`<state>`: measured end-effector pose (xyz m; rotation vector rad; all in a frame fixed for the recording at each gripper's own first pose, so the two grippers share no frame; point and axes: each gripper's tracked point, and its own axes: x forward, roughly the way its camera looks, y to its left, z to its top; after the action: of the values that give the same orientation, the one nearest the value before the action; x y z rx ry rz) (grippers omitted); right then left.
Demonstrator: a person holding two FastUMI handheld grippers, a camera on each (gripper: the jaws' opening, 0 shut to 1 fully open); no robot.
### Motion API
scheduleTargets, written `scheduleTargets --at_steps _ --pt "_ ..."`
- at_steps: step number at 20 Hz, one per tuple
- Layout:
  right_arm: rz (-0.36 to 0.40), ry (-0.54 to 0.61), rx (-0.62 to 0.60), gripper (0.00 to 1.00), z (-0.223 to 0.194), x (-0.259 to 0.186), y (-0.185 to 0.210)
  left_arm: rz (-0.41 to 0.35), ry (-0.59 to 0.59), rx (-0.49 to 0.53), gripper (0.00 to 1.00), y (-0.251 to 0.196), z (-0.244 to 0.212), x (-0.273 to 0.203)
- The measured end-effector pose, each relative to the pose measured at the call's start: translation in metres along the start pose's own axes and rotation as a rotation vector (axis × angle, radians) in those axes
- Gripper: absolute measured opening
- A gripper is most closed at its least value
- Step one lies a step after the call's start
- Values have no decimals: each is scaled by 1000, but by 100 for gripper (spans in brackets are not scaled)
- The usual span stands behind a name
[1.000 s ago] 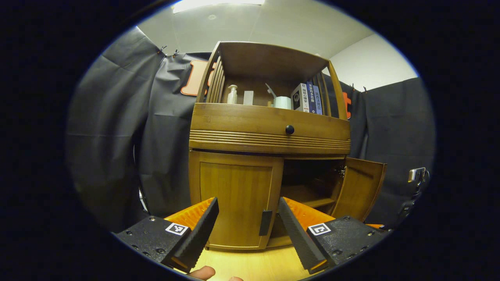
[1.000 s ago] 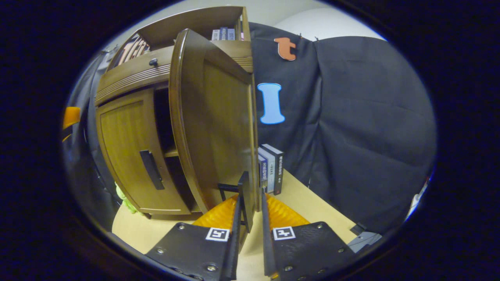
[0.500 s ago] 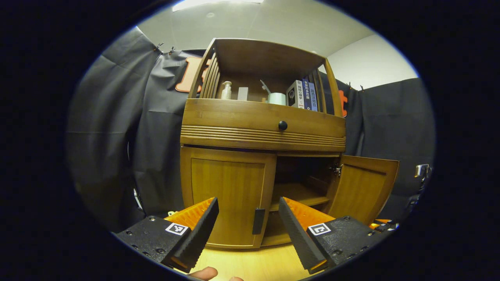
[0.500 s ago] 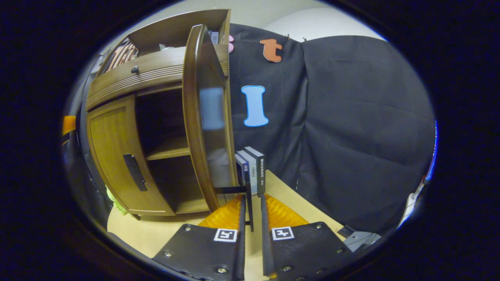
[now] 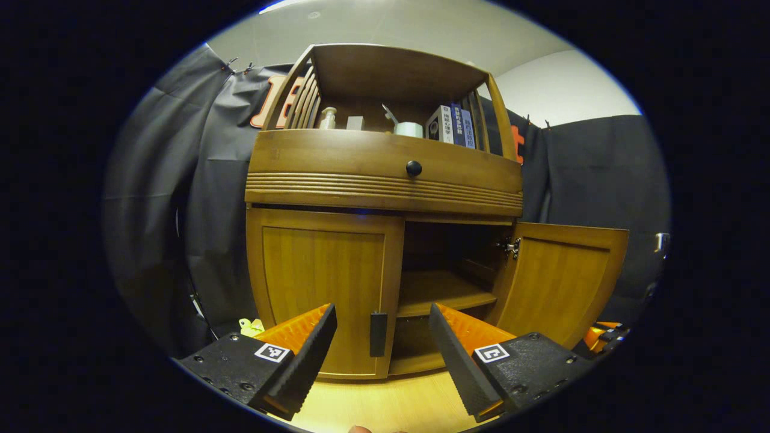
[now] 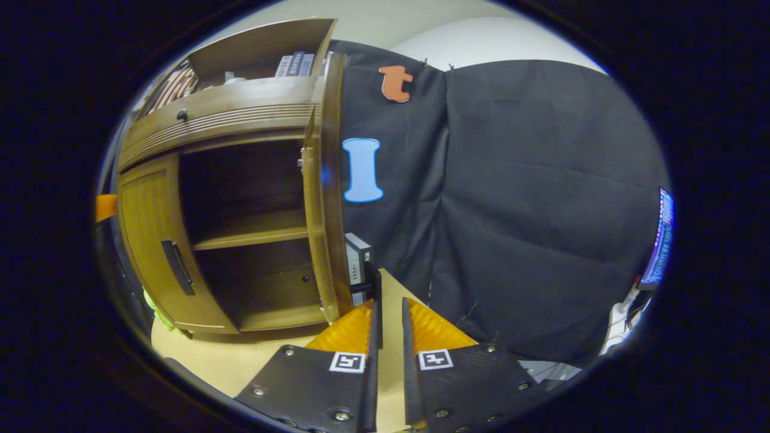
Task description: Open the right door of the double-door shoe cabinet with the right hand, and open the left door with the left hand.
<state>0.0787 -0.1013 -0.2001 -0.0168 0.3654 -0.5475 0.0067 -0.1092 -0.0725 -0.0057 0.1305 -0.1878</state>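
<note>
Left door [image 5: 325, 294]: closed, flush with the cabinet [image 5: 385, 174] front; its dark vertical handle [image 5: 378, 334] sits at the door's inner edge, low down.
Left gripper [image 5: 382, 355]: fingers spread wide, holding nothing; handle lies in the gap between them, farther off, not touched.
Step in hand (judgement): approach and grasp of the left handle.
How to do it well: keep the handle centred between the fingers, go straight in, close on the bar only when both pads flank it. Then pull out along an arc to the left, about the hinge at the door's outer edge; a straight tug could slip off the thin bar.
Right door [image 5: 562, 282]: swung wide open, shelf [image 6: 252, 230] and dark interior exposed.
Right gripper [image 6: 386, 337]: fingers nearly together around the thin dark handle [image 6: 375, 282] of the right door; cannot tell whether both pads press on it.
Risk: right hand letting go early could let that door drift.
</note>
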Motion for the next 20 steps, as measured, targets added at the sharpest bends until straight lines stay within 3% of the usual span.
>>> scheduleTargets --at_steps 9,15,20 --pt "-13 -71 48 18 22 -8 -8 -22 92 1 94 -9 -47 62" --pt "-27 -205 25 19 65 -25 -19 33 178 2 93 1 -90 111" --pt "-35 -325 28 31 104 -43 -25 76 241 11 90 12 -123 141"
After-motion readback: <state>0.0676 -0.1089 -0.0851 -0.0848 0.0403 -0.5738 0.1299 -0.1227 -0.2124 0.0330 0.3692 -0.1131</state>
